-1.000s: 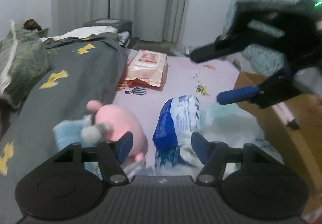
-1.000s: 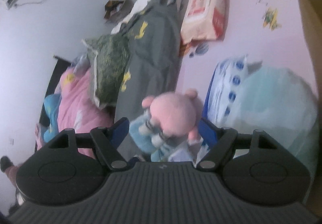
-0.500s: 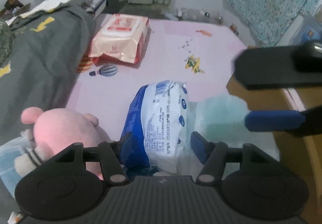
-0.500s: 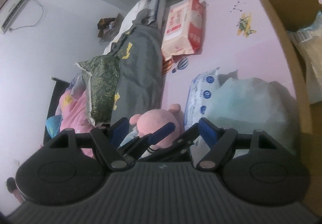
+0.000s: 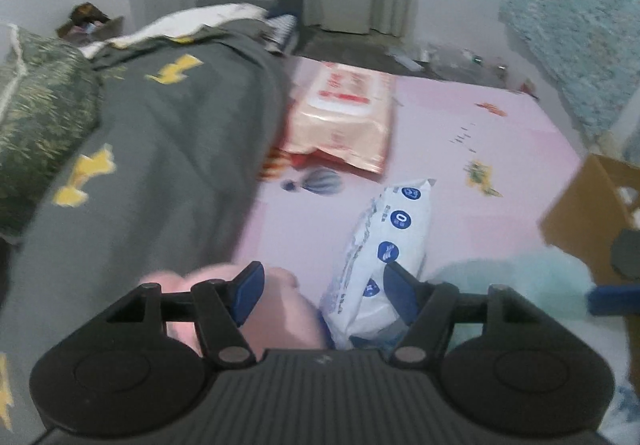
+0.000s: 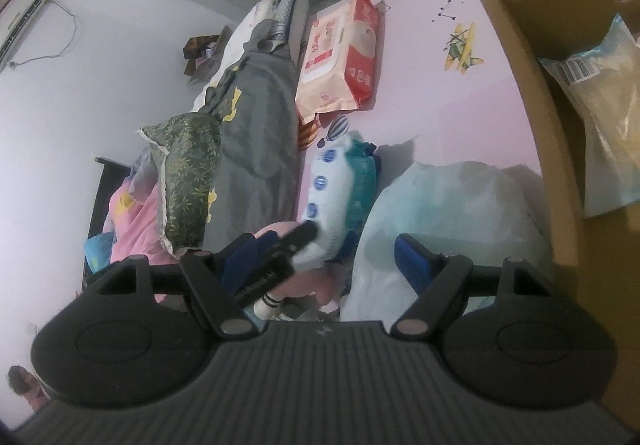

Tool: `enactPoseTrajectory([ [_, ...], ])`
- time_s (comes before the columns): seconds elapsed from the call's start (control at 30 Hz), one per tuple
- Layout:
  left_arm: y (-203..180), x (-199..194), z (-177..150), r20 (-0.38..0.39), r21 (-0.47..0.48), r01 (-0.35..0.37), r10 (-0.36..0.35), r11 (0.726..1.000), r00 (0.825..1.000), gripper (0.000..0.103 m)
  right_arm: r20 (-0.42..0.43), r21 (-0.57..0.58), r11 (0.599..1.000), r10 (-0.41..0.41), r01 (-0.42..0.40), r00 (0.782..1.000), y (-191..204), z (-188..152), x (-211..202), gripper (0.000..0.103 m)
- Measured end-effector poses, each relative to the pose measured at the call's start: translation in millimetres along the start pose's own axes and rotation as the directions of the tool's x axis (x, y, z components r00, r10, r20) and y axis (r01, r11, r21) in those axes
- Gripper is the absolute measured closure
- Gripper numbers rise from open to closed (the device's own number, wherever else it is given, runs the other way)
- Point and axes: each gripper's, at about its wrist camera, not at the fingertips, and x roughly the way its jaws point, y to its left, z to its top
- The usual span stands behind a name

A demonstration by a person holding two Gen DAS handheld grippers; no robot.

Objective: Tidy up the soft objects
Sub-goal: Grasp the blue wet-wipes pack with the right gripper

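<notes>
Grey blanket (image 5: 168,149) beside pink toy (image 5: 280,309)

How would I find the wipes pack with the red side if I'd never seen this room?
Start at the pink play mat on the floor, then look along the edge of the grey blanket with yellow shapes. The wipes pack lies flat right beside that blanket. It is peach and red, unlike the white-and-blue pack nearer the camera.

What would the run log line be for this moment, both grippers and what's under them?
left gripper: opening, over pink plush toy and white-blue pack | right gripper: open, over pale green bag | cardboard box: alongside
</notes>
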Motion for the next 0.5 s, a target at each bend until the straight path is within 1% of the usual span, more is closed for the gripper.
enactPoseTrajectory([
  [0.07,7,3,5,0.003,0.0,-0.033,0.033,0.999,0.999,0.033,-0.002,-0.003,1.0,0.004,-0.004,1.0,4,2,3,0.027],
  [0.17,17,9,11,-0.002,-0.012,-0.055,0.055,0.998,0.998,0.03,-0.007,-0.006,1.0,0.013,-0.013,1.0,11,6,12,0.027],
  [0.23,20,14,14,-0.007,-0.008,-0.087,0.087,0.996,0.996,0.03,-0.013,-0.003,1.0,0.017,-0.017,1.0,17,11,22,0.027],
  [0.33,23,25,14,-0.04,0.017,-0.134,0.135,0.991,0.99,0.032,-0.031,0.001,1.0,0.029,-0.029,0.999,29,22,42,0.027],
  [0.37,24,29,14,-0.055,0.021,-0.138,0.139,0.99,0.989,0.032,-0.04,0.008,0.999,0.032,-0.032,0.999,32,27,51,0.027],
  [0.43,28,31,14,-0.066,0.003,-0.124,0.124,0.992,0.99,0.032,-0.064,0.03,0.999,0.028,-0.026,0.998,37,38,72,0.027],
  [0.5,32,25,14,-0.055,-0.032,-0.087,0.085,0.996,0.995,0.032,-0.075,0.048,0.999,-0.013,0.016,0.997,37,49,90,0.027],
])
